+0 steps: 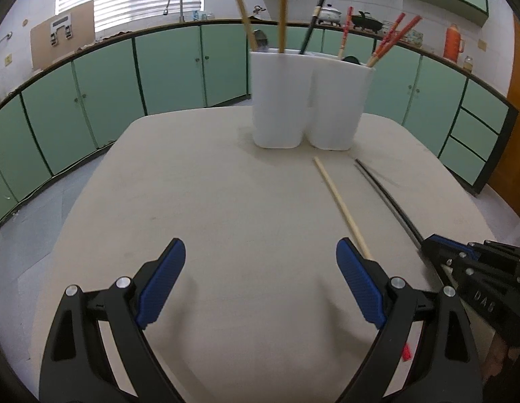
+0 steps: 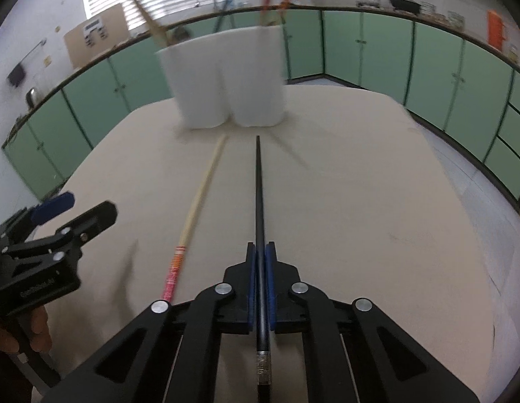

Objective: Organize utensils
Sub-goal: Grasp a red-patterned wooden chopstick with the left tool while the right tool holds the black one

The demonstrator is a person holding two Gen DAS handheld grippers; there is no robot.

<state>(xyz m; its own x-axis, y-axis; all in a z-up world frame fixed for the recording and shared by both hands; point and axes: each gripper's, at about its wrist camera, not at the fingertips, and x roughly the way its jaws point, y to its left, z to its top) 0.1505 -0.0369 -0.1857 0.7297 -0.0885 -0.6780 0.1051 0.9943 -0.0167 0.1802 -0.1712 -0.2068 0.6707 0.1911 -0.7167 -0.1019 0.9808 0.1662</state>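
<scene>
A white two-part utensil holder stands at the far side of the beige table, with several chopsticks upright in it; it also shows in the right wrist view. My right gripper is shut on a black chopstick that points toward the holder; this chopstick also shows in the left wrist view. A pale wooden chopstick with a pink end lies on the table left of it, and shows in the left wrist view too. My left gripper is open and empty above the table.
Green cabinets and a counter with a sink tap, pots and an orange flask ring the room. The right gripper sits close to my left gripper's right finger.
</scene>
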